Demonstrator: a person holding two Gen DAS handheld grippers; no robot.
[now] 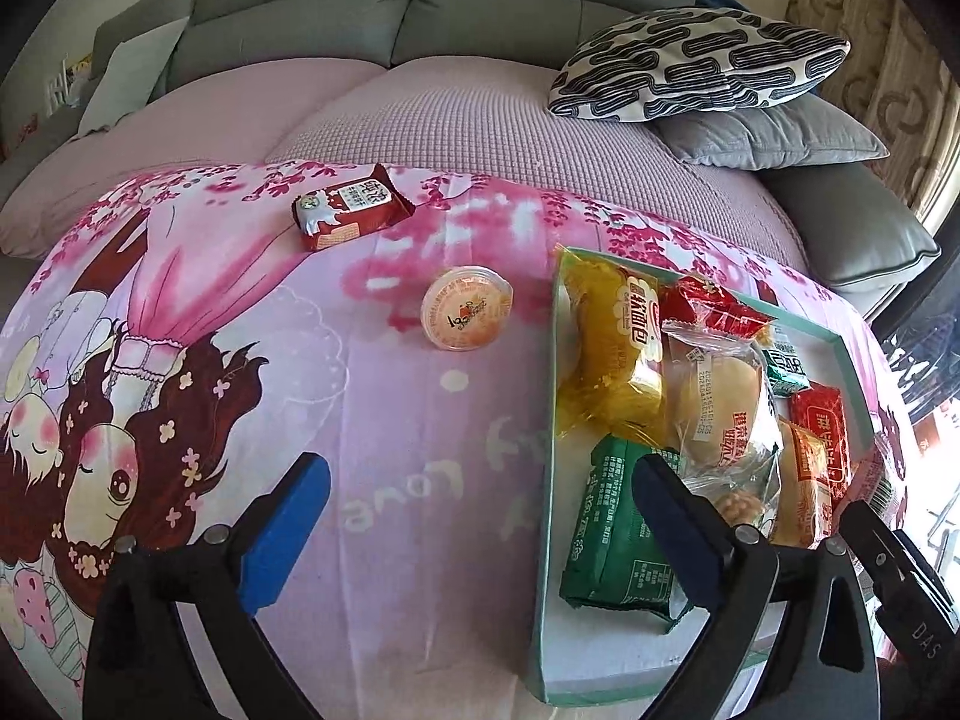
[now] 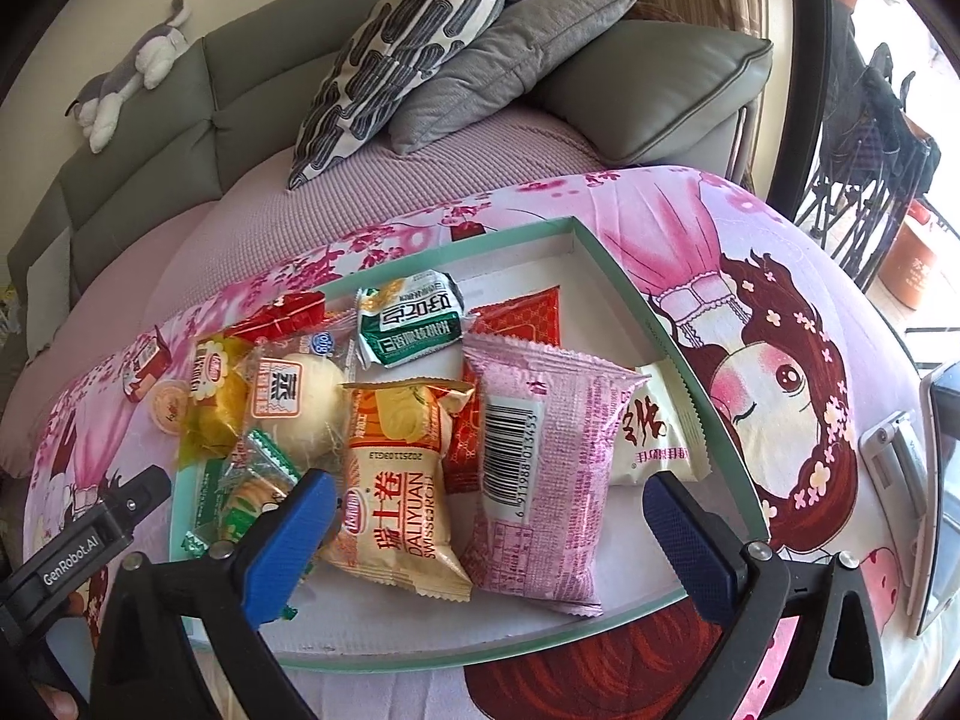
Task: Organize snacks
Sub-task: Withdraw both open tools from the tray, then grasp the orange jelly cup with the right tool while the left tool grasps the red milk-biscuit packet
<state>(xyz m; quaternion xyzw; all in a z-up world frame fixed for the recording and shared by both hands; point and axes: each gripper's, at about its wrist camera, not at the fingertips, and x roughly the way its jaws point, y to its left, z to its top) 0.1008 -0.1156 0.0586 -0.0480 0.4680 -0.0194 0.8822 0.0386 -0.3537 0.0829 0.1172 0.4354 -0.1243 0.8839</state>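
Left wrist view showed the left gripper spread wide and empty above the pink cartoon-printed cloth. Two snacks were seen outside the shallow mint-green cardboard box: a round clear-lidded orange jelly cup at twelve o'clock from the fingertips, and a dark red rectangular wrapped biscuit pack farther off at eleven o'clock, its long axis running nine to three. The left gripper was judged nearer both, the cup first. In the right wrist view the right gripper was likewise held wide with nothing gripped, over the box's contents. Between its fingers lay a yellow Swiss-roll packet printed "DALIYUAN SWISS ROLL" and a pink foil packet with a barcode. "GenRobot.AI" was read on the other gripper's body at eight o'clock.
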